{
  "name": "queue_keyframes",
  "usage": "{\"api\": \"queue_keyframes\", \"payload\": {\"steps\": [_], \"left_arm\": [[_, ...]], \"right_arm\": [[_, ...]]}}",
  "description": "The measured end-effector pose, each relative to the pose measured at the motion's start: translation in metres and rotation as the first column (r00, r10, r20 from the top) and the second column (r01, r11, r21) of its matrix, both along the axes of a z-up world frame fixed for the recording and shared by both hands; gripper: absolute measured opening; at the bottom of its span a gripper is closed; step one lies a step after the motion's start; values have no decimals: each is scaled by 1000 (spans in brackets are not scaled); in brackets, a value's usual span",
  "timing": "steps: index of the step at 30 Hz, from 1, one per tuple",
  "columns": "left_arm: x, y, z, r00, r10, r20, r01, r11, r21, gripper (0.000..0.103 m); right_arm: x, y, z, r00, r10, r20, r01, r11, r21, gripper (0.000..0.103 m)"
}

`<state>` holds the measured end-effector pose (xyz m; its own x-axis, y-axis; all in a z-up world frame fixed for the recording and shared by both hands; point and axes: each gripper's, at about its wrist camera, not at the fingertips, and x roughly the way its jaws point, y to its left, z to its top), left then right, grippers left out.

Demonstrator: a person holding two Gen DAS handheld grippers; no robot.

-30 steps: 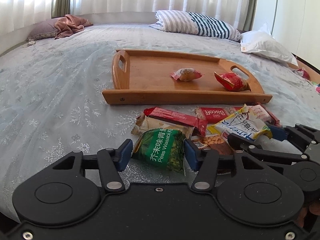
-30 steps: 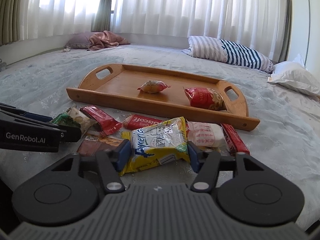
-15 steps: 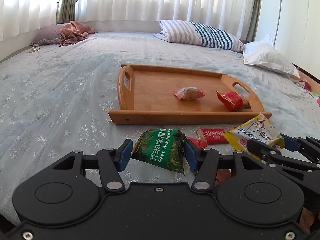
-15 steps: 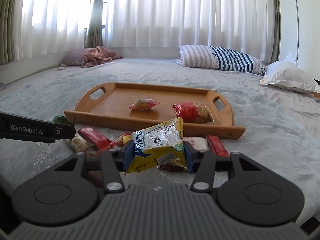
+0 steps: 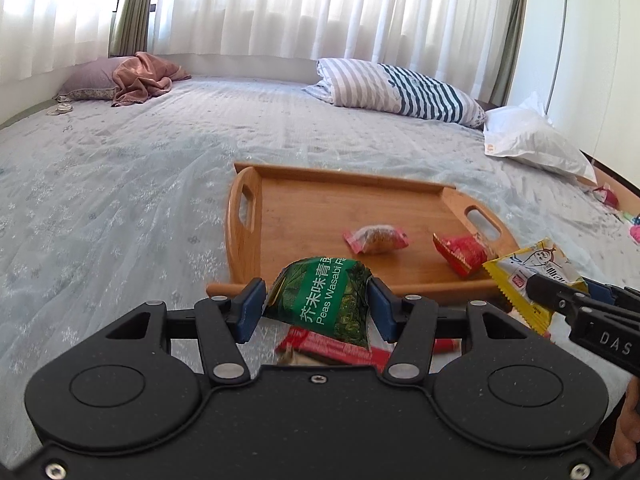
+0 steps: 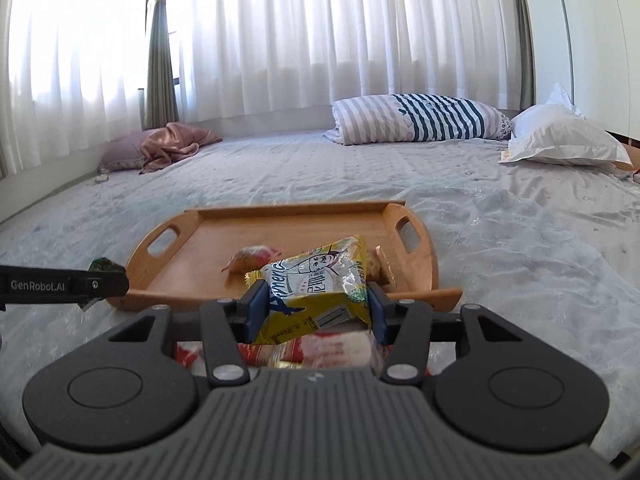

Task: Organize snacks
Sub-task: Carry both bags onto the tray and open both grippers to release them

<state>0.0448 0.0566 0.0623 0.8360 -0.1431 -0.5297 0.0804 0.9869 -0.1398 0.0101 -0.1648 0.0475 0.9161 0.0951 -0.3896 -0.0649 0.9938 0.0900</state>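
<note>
My left gripper [image 5: 316, 306] is shut on a green wasabi peas packet [image 5: 324, 296] and holds it above the bed, just before the near rim of the wooden tray [image 5: 316, 200]. My right gripper [image 6: 314, 310] is shut on a yellow snack packet [image 6: 316, 286], also lifted near the tray's [image 6: 280, 216] front edge. The tray holds a small pink-wrapped snack [image 5: 376, 237] and a red packet [image 5: 460, 254]. Several loose snacks [image 6: 316, 350] lie on the bed below the grippers.
The tray lies on a pale blue bedspread [image 5: 120, 184]. A striped pillow [image 5: 396, 90], a white pillow [image 5: 532, 142] and a pink cloth on a cushion [image 5: 140, 78] lie at the far side by the curtains.
Both grippers have lifted their packets off the snack pile and moved up and forward toward the tray. The pile now sits below and behind the fingers.
</note>
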Motion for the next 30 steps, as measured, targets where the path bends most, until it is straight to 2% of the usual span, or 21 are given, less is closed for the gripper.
{"api": "queue_keyframes", "payload": {"steps": [8,15,21,30], "left_arm": [[34,1,15,1000,15,10,-15,1000,-10,53],[74,-1,19,998,59,6,-59,998,-7,53],[109,-7,8,995,94,-27,-94,996,11,53],[144,-21,-20,989,113,-97,-110,993,33,53]], "right_arm": [[36,-28,20,1000,-4,-7,5,994,109,55],[79,-43,28,1000,-14,-27,18,990,142,55],[118,-52,24,997,-7,-77,20,986,164,55],[166,-57,-3,985,2,-175,32,981,192,55]]}}
